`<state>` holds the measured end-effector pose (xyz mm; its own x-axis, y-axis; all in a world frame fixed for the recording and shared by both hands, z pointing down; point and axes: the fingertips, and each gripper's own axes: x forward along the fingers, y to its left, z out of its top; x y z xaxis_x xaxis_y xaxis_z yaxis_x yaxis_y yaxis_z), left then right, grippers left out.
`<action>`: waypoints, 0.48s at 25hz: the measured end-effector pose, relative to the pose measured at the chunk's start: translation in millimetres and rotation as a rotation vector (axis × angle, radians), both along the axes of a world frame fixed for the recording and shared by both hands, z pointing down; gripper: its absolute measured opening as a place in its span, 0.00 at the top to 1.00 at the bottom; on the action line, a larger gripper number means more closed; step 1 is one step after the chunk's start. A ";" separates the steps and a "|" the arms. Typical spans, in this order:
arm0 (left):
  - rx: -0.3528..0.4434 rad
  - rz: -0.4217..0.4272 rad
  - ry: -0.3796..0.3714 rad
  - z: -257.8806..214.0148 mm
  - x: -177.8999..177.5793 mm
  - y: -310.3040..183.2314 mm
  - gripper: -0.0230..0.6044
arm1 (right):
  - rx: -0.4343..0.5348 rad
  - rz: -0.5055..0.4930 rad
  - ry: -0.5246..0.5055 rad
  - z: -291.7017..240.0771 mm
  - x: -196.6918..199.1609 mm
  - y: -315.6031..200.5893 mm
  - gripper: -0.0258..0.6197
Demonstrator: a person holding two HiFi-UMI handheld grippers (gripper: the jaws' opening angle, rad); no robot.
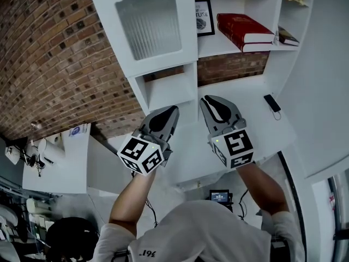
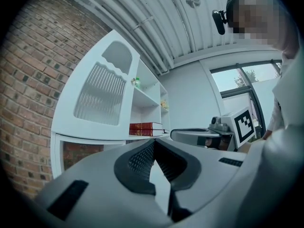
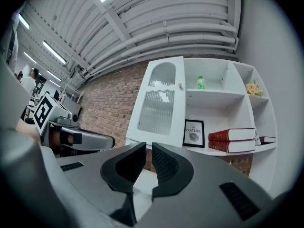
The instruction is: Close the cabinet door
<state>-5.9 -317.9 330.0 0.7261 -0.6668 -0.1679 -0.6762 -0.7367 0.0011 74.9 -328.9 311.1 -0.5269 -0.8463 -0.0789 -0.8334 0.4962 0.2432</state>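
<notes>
Cabinet door (image 1: 147, 23), white w/ ribbed glass panel, is standing swung out at the left of the white shelf unit (image 1: 267, 15), knob on its right edge. Framed picture (image 1: 204, 16) and red books (image 1: 245, 31) are sitting on the shelf just right of it; green bottle (image 3: 201, 82) and flowers (image 3: 254, 90) are sitting higher up. Brick wall (image 1: 49, 53) is running off to the left. Phone (image 1: 272, 103) is lying on the bench (image 1: 262, 130) at right. Both grippers are hanging over the bench below the door, apart from it. Left hand-held gripper (image 1: 173, 111) is holding its jaws fully together, empty. Right hand-held gripper (image 1: 207, 100) is showing a thin slit btwn its tips, gripping nothing.
</notes>
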 end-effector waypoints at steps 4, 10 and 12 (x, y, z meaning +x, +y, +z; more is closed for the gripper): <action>-0.028 0.001 0.001 12.4 0.3 2.4 0.95 | -0.033 0.005 -0.005 14.5 1.8 0.9 0.87; -0.065 0.005 -0.002 30.6 3.4 4.6 0.95 | -0.077 0.009 -0.005 36.1 3.1 2.1 0.87; -0.075 0.006 -0.001 35.1 3.8 6.0 0.95 | -0.091 0.010 -0.006 42.4 3.1 2.8 0.87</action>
